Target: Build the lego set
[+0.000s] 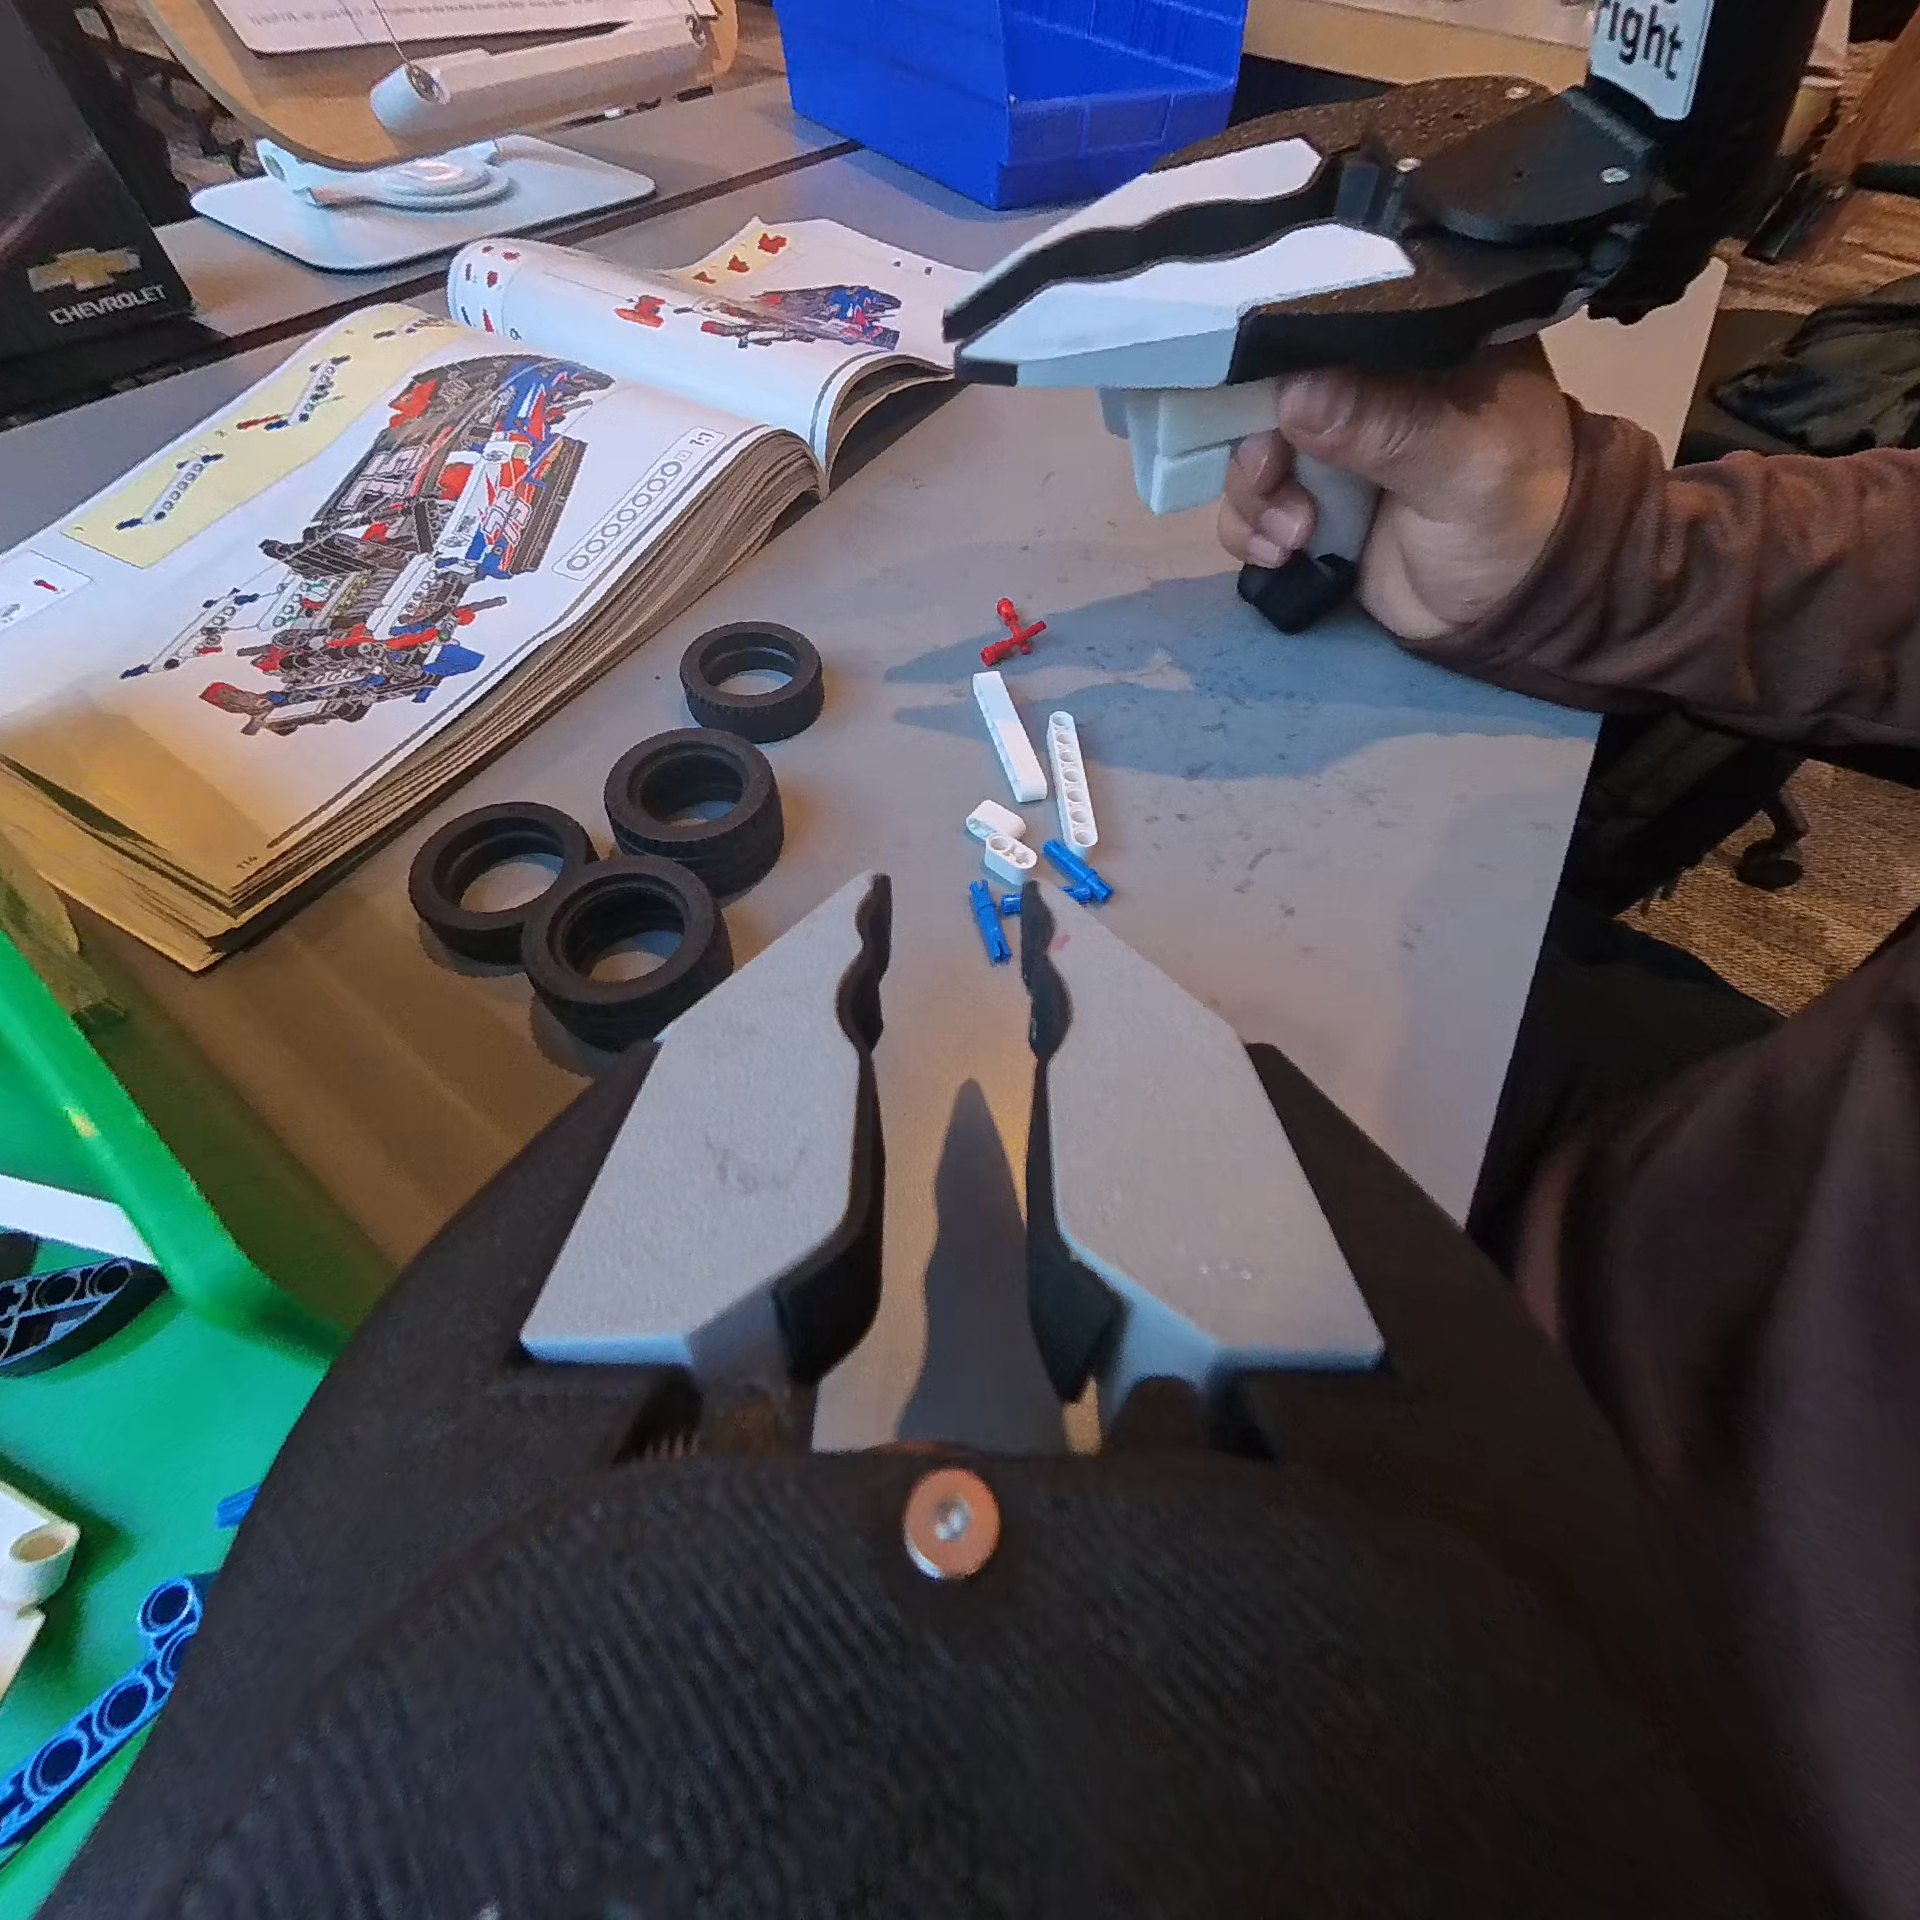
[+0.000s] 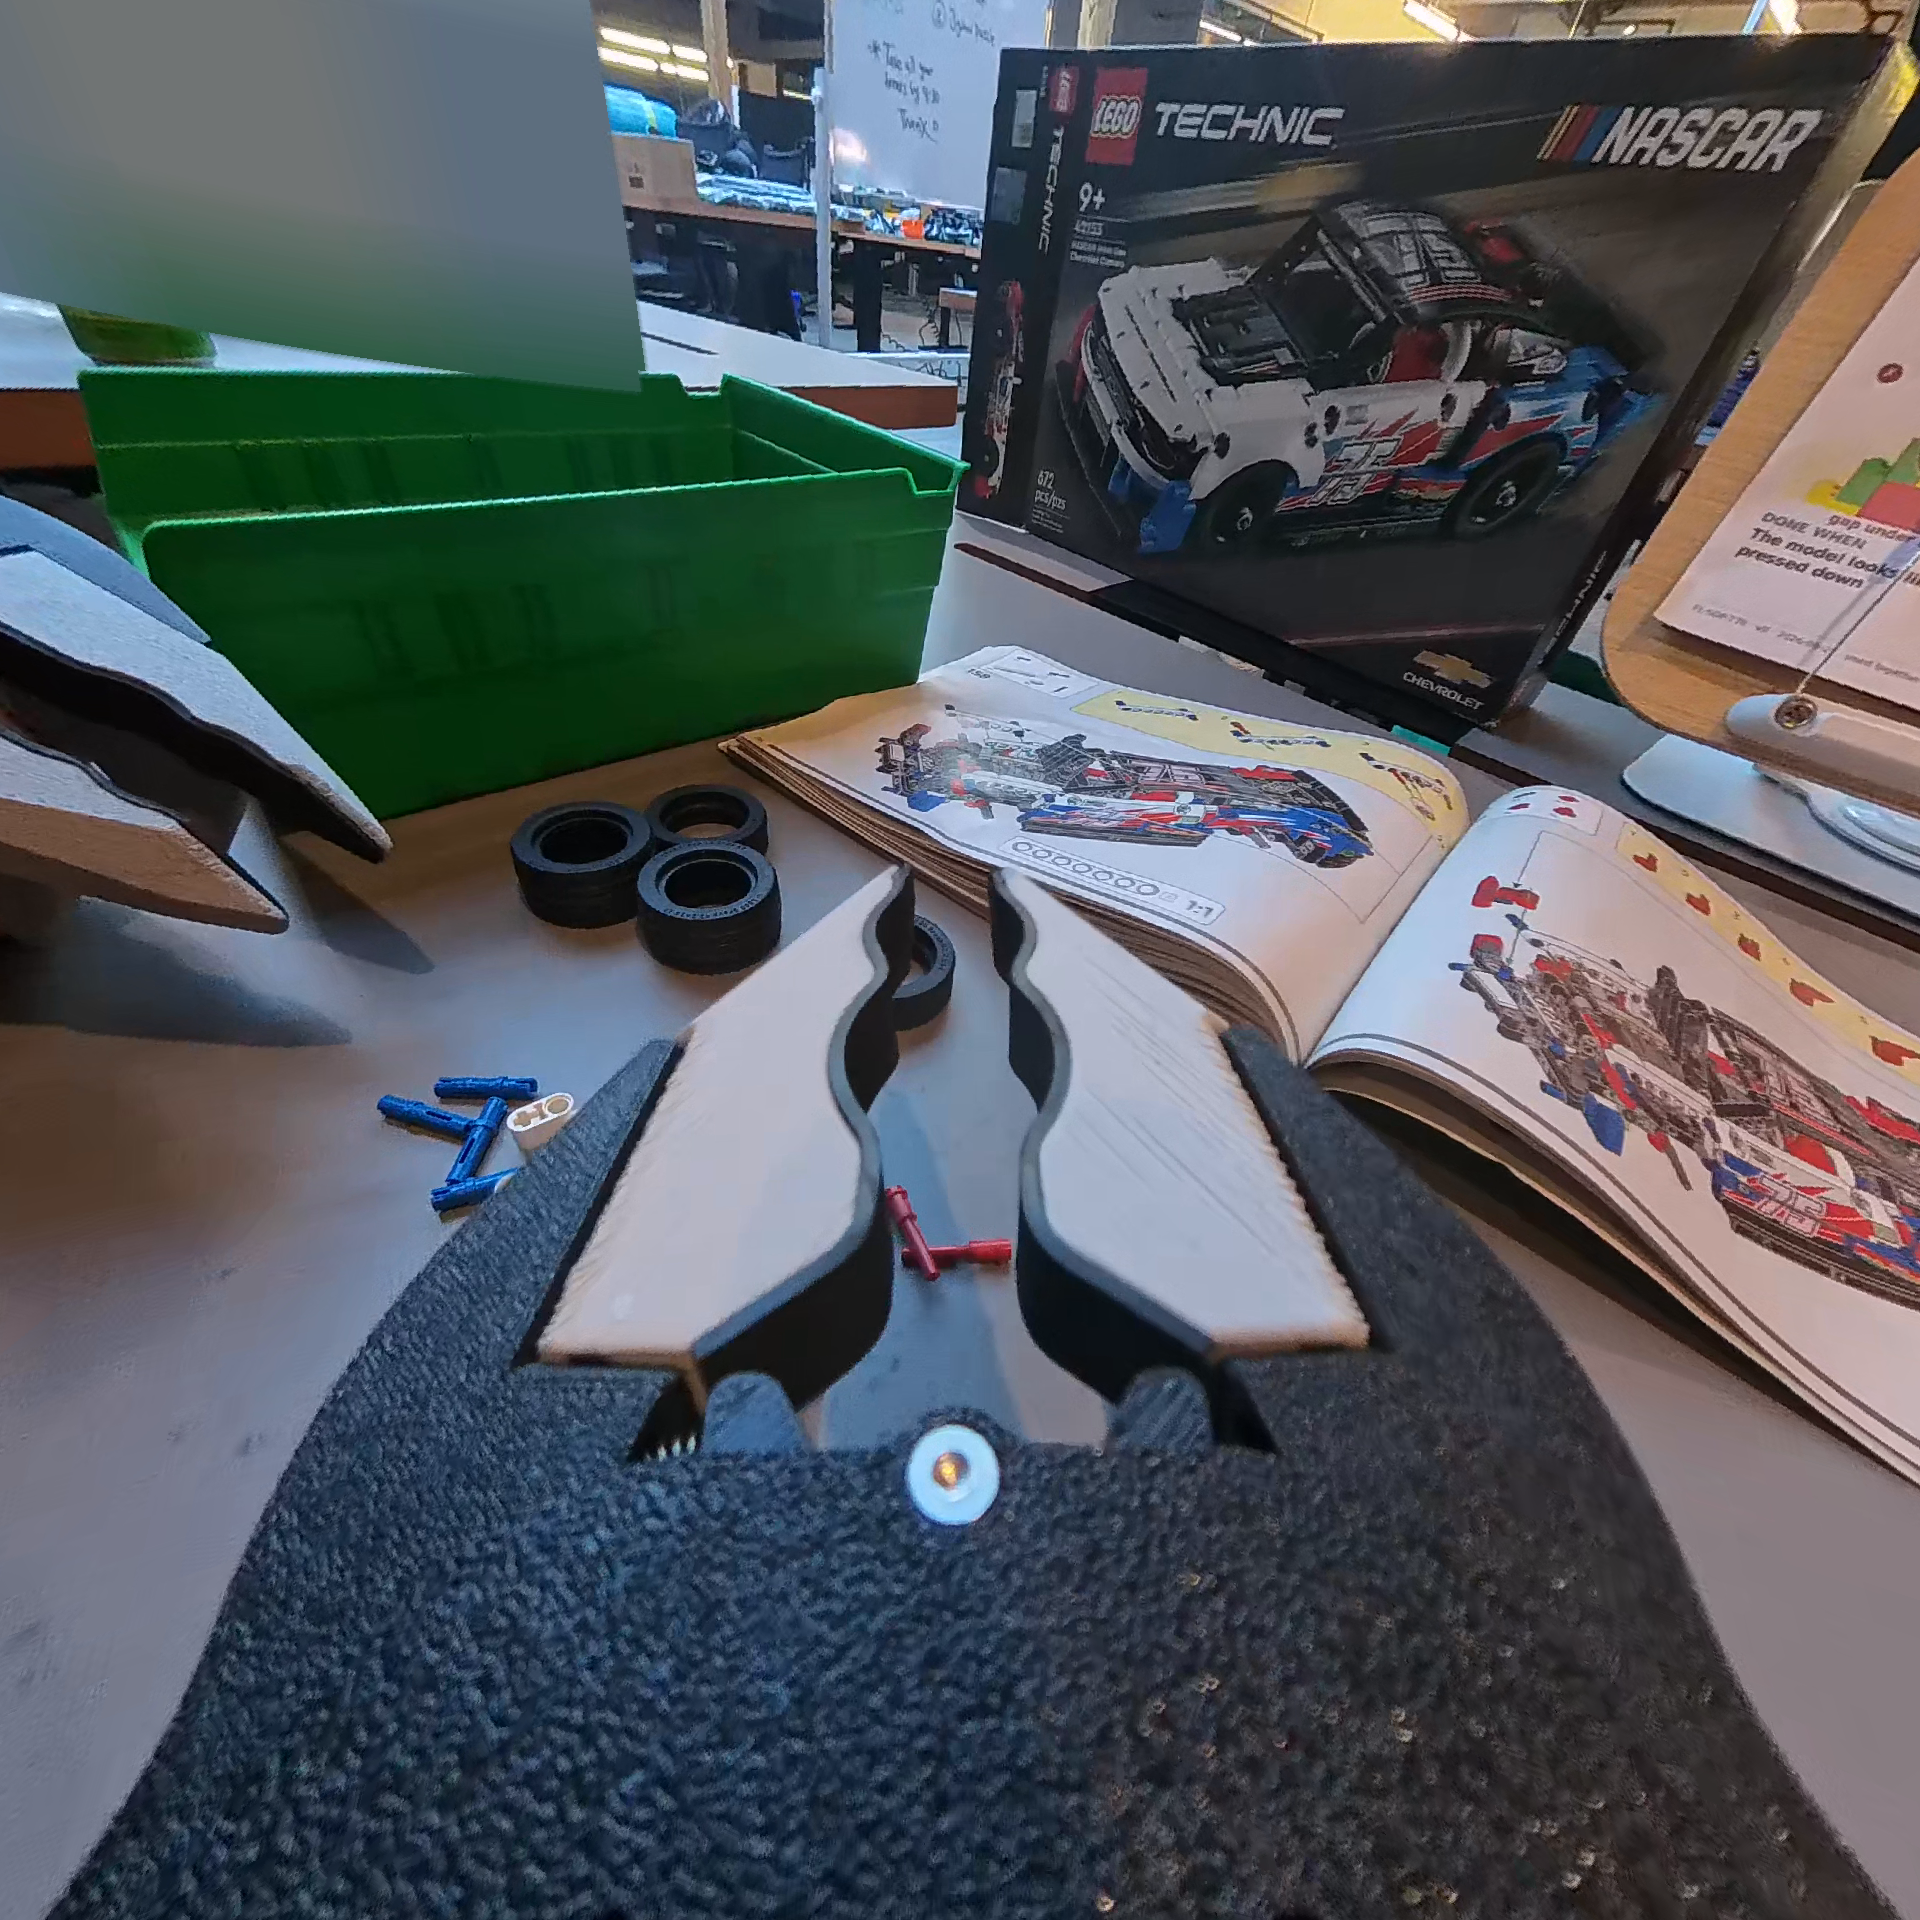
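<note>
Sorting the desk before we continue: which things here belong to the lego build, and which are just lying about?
For the build: instruction booklet, black tyres, blue pins, white beams, red piece, green parts bin.

Lying about: set box, blue bin, card stand.

Four black ribbed tyres [image 1: 665, 831] lie on the grey table [image 1: 1299, 1039] beside blue pins [image 1: 1075, 873], white beams [image 1: 1039, 764] and a red connector [image 1: 1010, 634]. The bin [image 2: 520, 613] is plain green (its ribbed walls too). The open booklet [image 1: 395, 540] shows white pages with yellow panels and red, blue and black drawings.

Left gripper [image 1: 956, 904] jaws parted, empty — right gripper [image 2: 951, 899] likewise, hand-held [image 1: 1423, 488].
</note>
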`<state>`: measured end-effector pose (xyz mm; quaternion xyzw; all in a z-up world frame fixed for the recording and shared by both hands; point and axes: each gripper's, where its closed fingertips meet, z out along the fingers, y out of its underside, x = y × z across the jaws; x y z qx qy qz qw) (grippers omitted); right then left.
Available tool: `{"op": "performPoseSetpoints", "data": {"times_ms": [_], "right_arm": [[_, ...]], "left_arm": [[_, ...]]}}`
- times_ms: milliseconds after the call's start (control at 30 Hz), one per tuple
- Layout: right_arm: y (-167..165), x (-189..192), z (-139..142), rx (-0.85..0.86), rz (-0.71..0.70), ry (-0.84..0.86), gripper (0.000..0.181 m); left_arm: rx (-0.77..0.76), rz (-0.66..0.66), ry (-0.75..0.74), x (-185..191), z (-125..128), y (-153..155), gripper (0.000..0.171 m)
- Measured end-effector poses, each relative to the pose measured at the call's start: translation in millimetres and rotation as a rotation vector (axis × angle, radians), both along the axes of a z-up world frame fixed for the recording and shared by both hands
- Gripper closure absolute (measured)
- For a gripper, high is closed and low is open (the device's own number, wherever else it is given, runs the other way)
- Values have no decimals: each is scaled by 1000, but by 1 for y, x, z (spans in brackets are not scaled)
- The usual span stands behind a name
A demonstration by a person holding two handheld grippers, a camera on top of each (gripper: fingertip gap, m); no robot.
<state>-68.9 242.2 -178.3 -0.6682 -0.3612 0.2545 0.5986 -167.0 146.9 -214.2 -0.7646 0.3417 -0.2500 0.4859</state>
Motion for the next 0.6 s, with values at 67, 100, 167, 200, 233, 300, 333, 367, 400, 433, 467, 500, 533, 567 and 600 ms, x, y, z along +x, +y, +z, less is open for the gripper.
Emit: {"op": "performPoseSetpoints", "data": {"times_ms": [67,100,167,200,233,300,333,367,400,433,467,500,533,567,600], "right_arm": [[-1,-1,-1,3,3,-12,167],[-1,-2,-1,6,4,-16,168],[-1,-2,-1,8,6,-18,169],[-1,-2,-2,7,6,-18,169],[-1,-2,-2,5,6,-16,169],[0,-1,-1,2,5,-12,169],[0,-1,-1,0,5,-11,169],[0,-1,-1,-1,4,-11,169],[0,-1,-1,-1,4,-11,169],[0,-1,-2,-3,4,-12,169],[0,-2,-2,-4,5,-14,169],[0,-2,-2,-5,6,-16,169],[0,-2,-2,-4,6,-17,170],[0,-2,-2,-3,6,-18,170],[0,-2,-2,-4,7,-18,170]], "left_arm": [[1,-1,0,0,0,0,150],[1,-1,1,0,0,0,150],[0,-2,0,0,0,0,150],[0,-3,-1,0,0,0,150],[-1,-3,-1,0,0,0,150],[-2,-4,-2,0,0,0,150],[-2,-5,-3,0,0,-1,150],[-2,-5,-4,0,0,0,150],[-1,-5,-4,0,0,-1,150],[-1,-6,-5,0,1,-1,150],[-1,-6,-5,0,1,-1,150],[-1,-6,-6,0,1,-1,150],[-1,-6,-7,0,1,-1,150],[-1,-7,-7,0,1,-1,150],[-1,-7,-7,0,1,-1,150]]}}
